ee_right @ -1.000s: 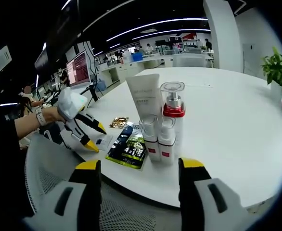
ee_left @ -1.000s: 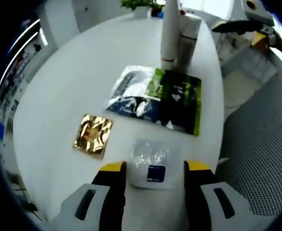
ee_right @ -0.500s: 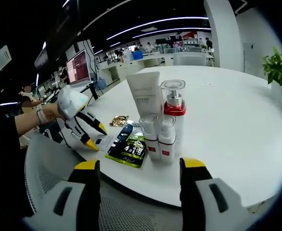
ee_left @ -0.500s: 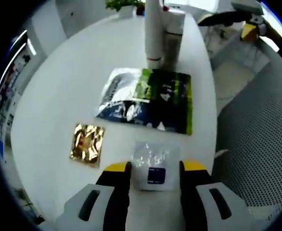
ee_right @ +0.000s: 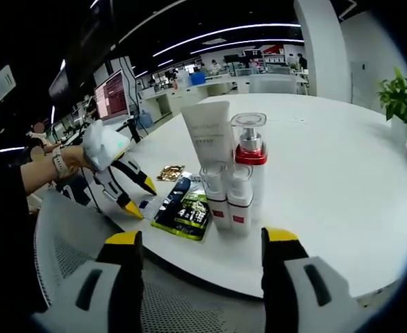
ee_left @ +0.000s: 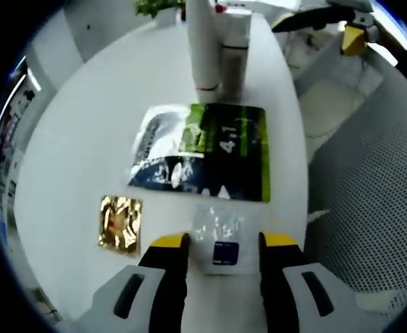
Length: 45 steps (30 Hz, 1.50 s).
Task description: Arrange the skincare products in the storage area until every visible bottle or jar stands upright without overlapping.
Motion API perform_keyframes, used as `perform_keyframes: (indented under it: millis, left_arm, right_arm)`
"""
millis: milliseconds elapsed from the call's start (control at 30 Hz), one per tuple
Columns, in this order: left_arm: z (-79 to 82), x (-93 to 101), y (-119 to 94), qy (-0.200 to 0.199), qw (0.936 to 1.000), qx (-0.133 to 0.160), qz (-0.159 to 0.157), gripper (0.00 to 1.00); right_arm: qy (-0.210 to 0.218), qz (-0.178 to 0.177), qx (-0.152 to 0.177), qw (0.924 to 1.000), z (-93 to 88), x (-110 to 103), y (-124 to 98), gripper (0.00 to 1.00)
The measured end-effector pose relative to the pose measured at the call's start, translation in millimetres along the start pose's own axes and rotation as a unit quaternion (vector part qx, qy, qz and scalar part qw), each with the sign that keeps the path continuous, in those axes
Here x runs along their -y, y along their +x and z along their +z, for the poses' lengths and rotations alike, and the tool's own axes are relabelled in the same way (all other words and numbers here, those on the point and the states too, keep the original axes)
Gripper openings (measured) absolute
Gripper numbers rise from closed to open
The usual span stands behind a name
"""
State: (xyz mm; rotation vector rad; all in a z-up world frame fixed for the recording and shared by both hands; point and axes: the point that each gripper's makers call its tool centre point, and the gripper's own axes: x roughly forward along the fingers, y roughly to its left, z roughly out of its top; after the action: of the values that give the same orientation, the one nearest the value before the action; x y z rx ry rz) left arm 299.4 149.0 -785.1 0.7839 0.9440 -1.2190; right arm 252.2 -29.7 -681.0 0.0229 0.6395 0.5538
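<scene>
In the left gripper view my left gripper (ee_left: 214, 243) is open, its yellow-tipped jaws either side of a small clear sachet with a blue label (ee_left: 217, 239) lying flat on the white table (ee_left: 85, 118). Beyond it lie a green and dark blue packet (ee_left: 207, 152) and a gold foil sachet (ee_left: 120, 222). A white tube (ee_left: 200, 45) and a bottle (ee_left: 235, 41) stand upright further off. In the right gripper view the white tube (ee_right: 209, 139), a red-collared pump bottle (ee_right: 250, 156) and two small bottles (ee_right: 228, 198) stand together. My right gripper (ee_right: 203, 243) is open, held off the table edge. The left gripper (ee_right: 123, 184) hangs over the sachets.
A mesh chair seat (ee_left: 370, 201) lies right of the table edge. A potted plant (ee_right: 401, 104) stands at the table's far right. Desks with monitors (ee_right: 113, 97) fill the room behind. A person's hand (ee_right: 54, 166) holds the left gripper.
The left gripper view has crept forward over the table, so the packet and the upright products sit a little higher and nearer. The right gripper view is almost the same.
</scene>
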Motion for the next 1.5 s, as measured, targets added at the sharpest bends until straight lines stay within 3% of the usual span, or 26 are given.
perform_keyframes:
  millis: [500,633,700,900,1100,1500]
  left_arm:
    - [4.7,2.2,1.5,-0.001,1.0000,0.008,0.000,0.39]
    - [5.8,-0.1,1.9,-0.019,0.9996,0.020,0.003,0.49]
    - [3.8,-5.7,1.2,-0.022,0.9994,0.018,0.018,0.55]
    - [11.8,-18.5,-11.3,-0.033,0.9982,0.043,0.024,0.54]
    - [12.5,-37.7,-16.4,-0.039,0.9972,0.044,0.047,0.60]
    - [15.5,-76.7,-25.2,-0.050,0.9938,0.060,0.079,0.60]
  right_arm:
    - [0.000,-0.003,0.000,1.0000,0.0,1.4,0.2,0.71]
    - [0.002,-0.003,0.002,1.0000,0.3,1.5,0.1,0.71]
    - [0.001,-0.005,0.003,1.0000,0.7,2.2,-0.1,0.72]
    - [0.004,-0.008,0.007,0.9999,1.4,2.9,-0.6,0.72]
    - [0.007,-0.010,0.008,0.9999,1.4,4.1,-0.7,0.73]
    - [0.009,-0.021,0.013,0.9997,2.5,7.7,-1.3,0.74]
